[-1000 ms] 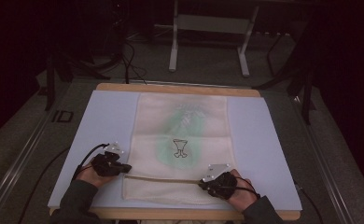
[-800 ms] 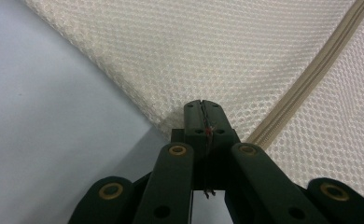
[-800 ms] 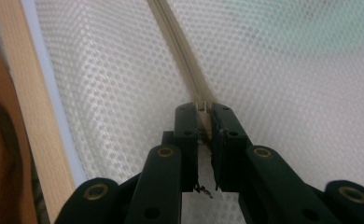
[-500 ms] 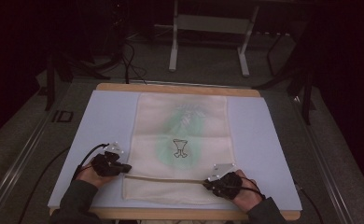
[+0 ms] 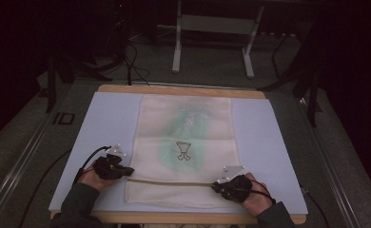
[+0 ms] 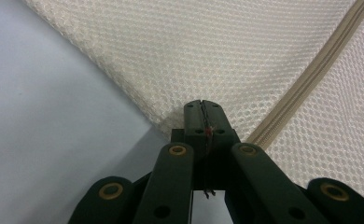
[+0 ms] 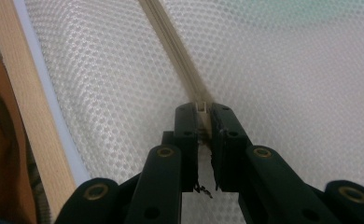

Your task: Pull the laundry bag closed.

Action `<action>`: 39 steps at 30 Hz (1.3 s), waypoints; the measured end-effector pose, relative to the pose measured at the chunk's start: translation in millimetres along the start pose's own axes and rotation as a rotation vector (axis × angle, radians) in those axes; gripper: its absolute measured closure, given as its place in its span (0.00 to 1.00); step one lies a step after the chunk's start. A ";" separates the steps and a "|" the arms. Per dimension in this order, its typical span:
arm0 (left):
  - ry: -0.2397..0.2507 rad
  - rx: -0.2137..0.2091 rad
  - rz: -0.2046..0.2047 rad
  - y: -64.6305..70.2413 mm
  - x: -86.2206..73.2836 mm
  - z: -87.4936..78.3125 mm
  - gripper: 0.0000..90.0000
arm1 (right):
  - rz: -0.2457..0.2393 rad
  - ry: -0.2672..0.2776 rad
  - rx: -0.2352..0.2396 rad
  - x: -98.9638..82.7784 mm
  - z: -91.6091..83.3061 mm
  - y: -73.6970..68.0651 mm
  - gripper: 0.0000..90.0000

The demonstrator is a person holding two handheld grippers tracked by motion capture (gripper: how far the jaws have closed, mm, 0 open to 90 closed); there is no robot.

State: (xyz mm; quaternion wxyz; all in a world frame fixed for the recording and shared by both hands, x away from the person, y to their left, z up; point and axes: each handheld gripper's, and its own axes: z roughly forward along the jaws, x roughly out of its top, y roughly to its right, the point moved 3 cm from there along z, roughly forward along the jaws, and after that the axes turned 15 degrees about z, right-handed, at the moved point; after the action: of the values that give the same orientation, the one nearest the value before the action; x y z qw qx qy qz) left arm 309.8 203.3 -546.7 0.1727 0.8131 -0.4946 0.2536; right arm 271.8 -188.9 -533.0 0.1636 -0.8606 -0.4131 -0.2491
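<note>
Mesh bag (image 5: pixel 186 152) print shows from above, while each hand-held gripper (image 6: pixel 203 108) (image 7: pixel 204 112) view reveals jaws pinching it.

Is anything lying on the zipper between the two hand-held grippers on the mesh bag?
Nothing visible: the zipper runs bare across the mesh bag from the left hand-held gripper to the right hand-held gripper, which is clamped on its slider.

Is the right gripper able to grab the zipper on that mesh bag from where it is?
Probably yes, it looks already there. The right gripper has its jaws closed around what seems to be the zipper's pull tab on the mesh bag, and nothing lies in the way.
</note>
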 end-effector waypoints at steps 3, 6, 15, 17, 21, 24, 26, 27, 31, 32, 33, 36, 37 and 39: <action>-0.001 0.000 0.001 0.0 0.0 0.0 1.00 | 0.011 -0.001 -0.004 -2.4 -2.5 2.7 0.91; 0.001 0.000 -0.001 0.0 0.1 0.1 1.00 | 0.019 0.001 -0.005 -4.6 -4.9 5.8 0.91; -0.003 0.000 0.004 -0.2 0.1 -0.1 1.00 | 0.025 0.007 0.004 -6.3 -7.9 7.6 0.91; -0.002 0.000 0.004 -0.1 0.1 0.0 1.00 | 0.025 0.000 -0.002 -6.9 -7.5 7.7 0.91; -0.002 -0.001 0.004 -0.2 0.0 0.0 1.00 | 0.036 -0.002 -0.010 -9.9 -10.1 10.4 0.91; -0.001 -0.001 0.003 -0.2 0.1 0.0 1.00 | 0.042 0.007 -0.009 -12.0 -13.6 12.8 0.91; -0.001 -0.001 0.003 -0.2 0.1 0.0 1.00 | 0.045 0.010 -0.009 -13.0 -15.1 14.0 0.91; -0.002 -0.001 0.005 -0.3 0.1 0.0 1.00 | 0.049 0.011 -0.006 -13.5 -15.9 14.1 0.91; -0.003 0.000 0.006 -0.2 0.2 0.0 1.00 | 0.049 0.017 -0.006 -13.9 -17.2 14.0 0.91; -0.003 -0.001 0.006 -0.2 0.2 0.0 1.00 | 0.044 0.012 -0.014 -14.3 -17.3 14.9 0.91; -0.003 -0.001 0.006 -0.2 0.2 0.0 1.00 | 0.047 0.006 -0.020 -15.3 -18.0 15.8 0.91; -0.003 -0.002 0.006 -0.3 0.3 0.0 1.00 | 0.060 0.021 -0.014 -17.6 -21.9 19.5 0.91; -0.003 -0.002 0.006 -0.3 0.3 0.0 1.00 | 0.060 0.021 -0.014 -17.6 -21.9 19.5 0.91; -0.003 0.000 0.008 -0.2 0.4 0.0 1.00 | 0.065 0.026 -0.017 -19.0 -24.4 21.3 0.91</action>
State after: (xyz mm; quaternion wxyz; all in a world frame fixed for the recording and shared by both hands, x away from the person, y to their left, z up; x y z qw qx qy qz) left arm 310.2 203.1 -546.5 0.1710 0.8116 -0.4981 0.2528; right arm 271.3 -225.6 -525.3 0.1698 -0.8715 -0.3807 -0.2584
